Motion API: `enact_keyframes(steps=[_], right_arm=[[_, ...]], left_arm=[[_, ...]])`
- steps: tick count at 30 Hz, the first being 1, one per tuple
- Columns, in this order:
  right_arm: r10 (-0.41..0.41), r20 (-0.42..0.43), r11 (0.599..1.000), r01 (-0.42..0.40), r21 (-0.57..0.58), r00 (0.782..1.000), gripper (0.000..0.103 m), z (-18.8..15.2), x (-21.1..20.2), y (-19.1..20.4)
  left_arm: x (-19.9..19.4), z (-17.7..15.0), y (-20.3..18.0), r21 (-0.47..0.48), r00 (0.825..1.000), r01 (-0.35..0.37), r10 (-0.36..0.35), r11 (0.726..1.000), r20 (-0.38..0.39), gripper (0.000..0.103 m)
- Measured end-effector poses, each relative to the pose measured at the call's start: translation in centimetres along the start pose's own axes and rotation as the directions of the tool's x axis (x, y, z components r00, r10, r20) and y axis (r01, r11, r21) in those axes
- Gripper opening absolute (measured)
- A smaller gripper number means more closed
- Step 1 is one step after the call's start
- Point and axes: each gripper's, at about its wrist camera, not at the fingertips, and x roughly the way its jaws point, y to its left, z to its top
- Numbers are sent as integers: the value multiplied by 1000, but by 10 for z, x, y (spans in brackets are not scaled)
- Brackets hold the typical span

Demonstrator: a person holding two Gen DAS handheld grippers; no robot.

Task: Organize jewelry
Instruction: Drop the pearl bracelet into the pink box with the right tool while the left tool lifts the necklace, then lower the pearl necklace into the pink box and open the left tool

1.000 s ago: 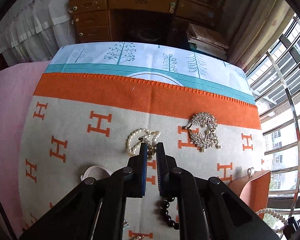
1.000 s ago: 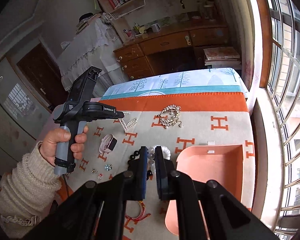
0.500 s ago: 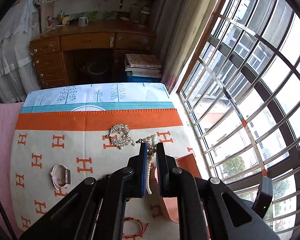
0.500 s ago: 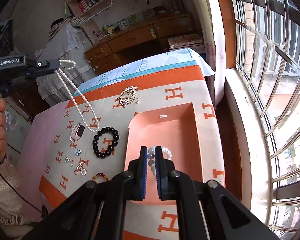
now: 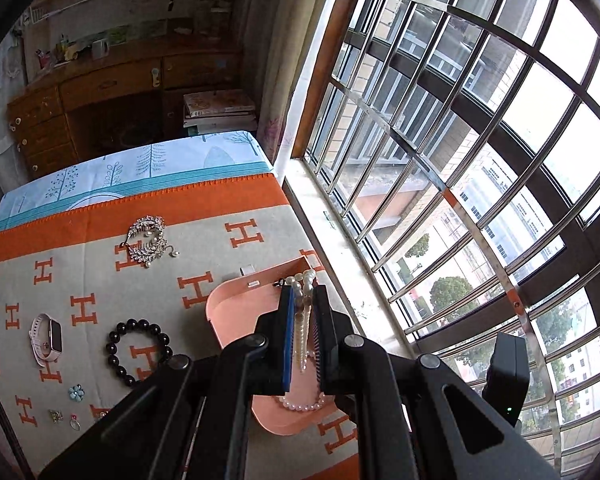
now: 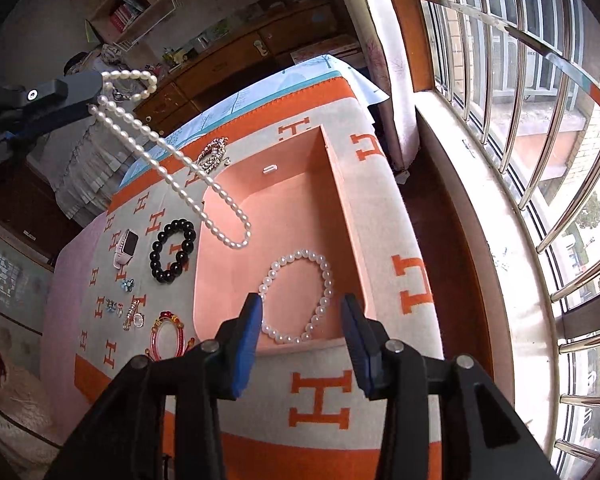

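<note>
A tall window with a curved steel-bar grille lets in daylight. Left of it stands a brown wooden desk with drawers, with wall shelves of books above the desk.

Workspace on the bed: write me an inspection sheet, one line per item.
Surface: cream and orange H-pattern blanket over a bed by the window.
Job's things: pink tray holds a white bead bracelet; a pearl necklace hangs over the tray's left edge.
Clutter: black bead bracelet, smartwatch, silver leaf brooch, red bangle and small pieces lie loose on the blanket.
Grippers: left gripper shut on the pearl necklace; right gripper opening above the white bead bracelet, pads clear of it.
Cables: nothing seen.
Surroundings: barred window, wooden desk, shelves with books.
</note>
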Motion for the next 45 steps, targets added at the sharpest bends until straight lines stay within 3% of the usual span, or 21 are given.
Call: enact_keyframes(steps=[4,10,13,17,24,30,34,38,40,43,45], right_arm=[[-38,48,999,39,-31,998,48,-5,-16,9],[-108,17,988,109,-110,994,48,-9,-12,23],[-137,-3,983,136,-126,991,48,-8,-3,26],[-131,-26,984,127,-122,991,48,-9,4,30],[-144,-28,980,138,-146,989,48,-10,9,38],[-149,-29,976,142,-166,988,48,-11,11,45],[-144,-20,975,139,-175,989,49,-12,9,49],[-138,-2,973,135,-185,990,55,-14,4,53],[-139,15,971,140,-193,990,56,-15,1,56],[-147,50,967,155,-201,988,57,-15,-7,61],[-139,72,968,151,-202,988,57,-16,-13,63]], left_arm=[[45,-29,7,-19,997,-8,6,1000,-77,6],[101,-71,26,11,975,-114,114,993,-191,11],[113,-82,32,11,967,-80,81,997,-243,13],[113,-87,23,86,962,-139,155,987,-223,16],[118,-82,31,123,944,-242,263,962,-200,16],[111,-78,40,91,941,-251,265,964,-208,16],[107,-81,44,64,943,-219,228,974,-243,18],[93,-85,44,50,951,-192,198,980,-237,26],[83,-83,45,48,952,-214,219,976,-213,36],[64,-81,49,31,966,-191,194,981,-172,54],[48,-79,53,24,959,-259,260,966,-111,84]])
